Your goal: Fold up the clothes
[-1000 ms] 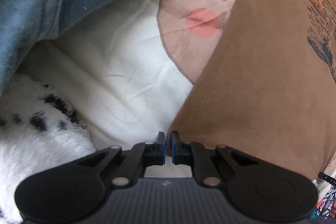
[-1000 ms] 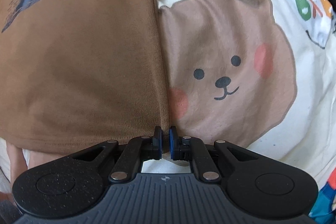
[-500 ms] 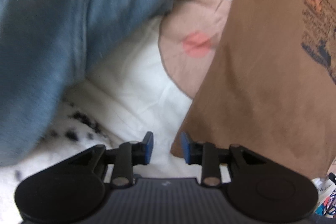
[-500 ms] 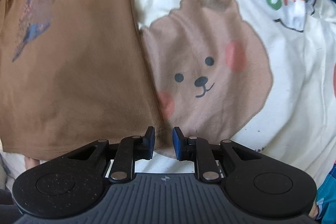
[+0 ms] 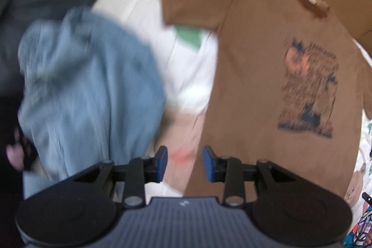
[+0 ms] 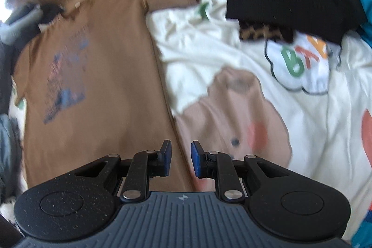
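In the left wrist view the left gripper (image 5: 184, 163) has let go: a second ago its jaws were pressed together on the near hem of the brown T-shirt (image 5: 253, 76), half a second ago they were parting, and now they stand spread and empty, pulled back high enough that the whole shirt shows. The shirt lies flat, print up, on the bear-print bedsheet (image 5: 186, 76); its left edge runs up from just beside the right jaw, so the jaws bracket bare sheet rather than cloth. The blue denim garment (image 5: 93, 94) is heaped to the left, though blur smears its outline. In the right wrist view the right gripper (image 6: 181, 159) shows the same change, from pinching the hem to jaws spread with nothing between them. There the shirt's right edge passes between the jaws and runs away up the bed, sleeve out at the far end. The release suggests a laying-out or smoothing step has just closed; sleeves and body look unfolded.
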Motion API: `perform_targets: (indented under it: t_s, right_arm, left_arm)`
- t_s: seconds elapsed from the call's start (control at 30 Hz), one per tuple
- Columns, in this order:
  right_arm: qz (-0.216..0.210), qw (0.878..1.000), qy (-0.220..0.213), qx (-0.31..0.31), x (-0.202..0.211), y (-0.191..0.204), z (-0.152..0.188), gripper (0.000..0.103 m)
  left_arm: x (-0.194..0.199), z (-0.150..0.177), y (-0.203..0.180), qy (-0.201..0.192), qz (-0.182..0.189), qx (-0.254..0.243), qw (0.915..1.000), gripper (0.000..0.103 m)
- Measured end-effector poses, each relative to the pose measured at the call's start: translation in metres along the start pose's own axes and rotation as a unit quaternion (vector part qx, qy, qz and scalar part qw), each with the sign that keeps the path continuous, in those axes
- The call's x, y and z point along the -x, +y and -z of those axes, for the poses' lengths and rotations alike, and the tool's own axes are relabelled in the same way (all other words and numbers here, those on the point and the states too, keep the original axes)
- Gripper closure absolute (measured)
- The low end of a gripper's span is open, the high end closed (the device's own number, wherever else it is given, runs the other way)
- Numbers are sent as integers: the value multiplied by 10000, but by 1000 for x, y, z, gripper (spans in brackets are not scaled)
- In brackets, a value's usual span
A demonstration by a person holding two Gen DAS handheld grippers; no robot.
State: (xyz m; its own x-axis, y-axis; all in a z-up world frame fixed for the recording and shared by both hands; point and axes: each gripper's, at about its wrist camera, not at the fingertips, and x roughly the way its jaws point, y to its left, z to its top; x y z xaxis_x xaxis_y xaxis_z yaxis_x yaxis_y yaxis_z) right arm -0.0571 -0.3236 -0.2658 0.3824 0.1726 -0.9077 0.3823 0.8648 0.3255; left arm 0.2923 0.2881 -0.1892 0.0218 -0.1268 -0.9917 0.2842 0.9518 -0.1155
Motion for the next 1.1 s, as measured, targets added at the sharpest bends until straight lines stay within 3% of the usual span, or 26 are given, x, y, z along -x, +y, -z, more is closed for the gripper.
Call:
perform_targets:
  t_s: [0.17,0.37,0.77,0.83,1.0,1.1]
  right_arm:
    - [-457,9983,-323,-148,-13,3,-20,78]
    - [-911,9942,-485,-309,-44,3,-46,78]
    - [-1703,9809,-869,-359,-121,5,-112,79]
    - [-1747,9805,-837,-348,-130,6,-117,79]
    - [-1843,9795,-745,-315,-150,8,-131,75]
    - [-1954,9777,-704,-305,-159,10,-139,73]
  left_arm:
    - [24,-56,-37,-248,50,-276,9993,67]
    - [17,-105,-98,-322,248,-642,9971,67]
    - [-68,-199,-252,-377,669,-1526,9853,63]
    - [-88,-212,-275,-337,765,-1495,9852,63]
    - [-128,-232,-331,-215,815,-1614,9833,63]
    - [-143,-231,-364,-93,861,-1926,9774,63]
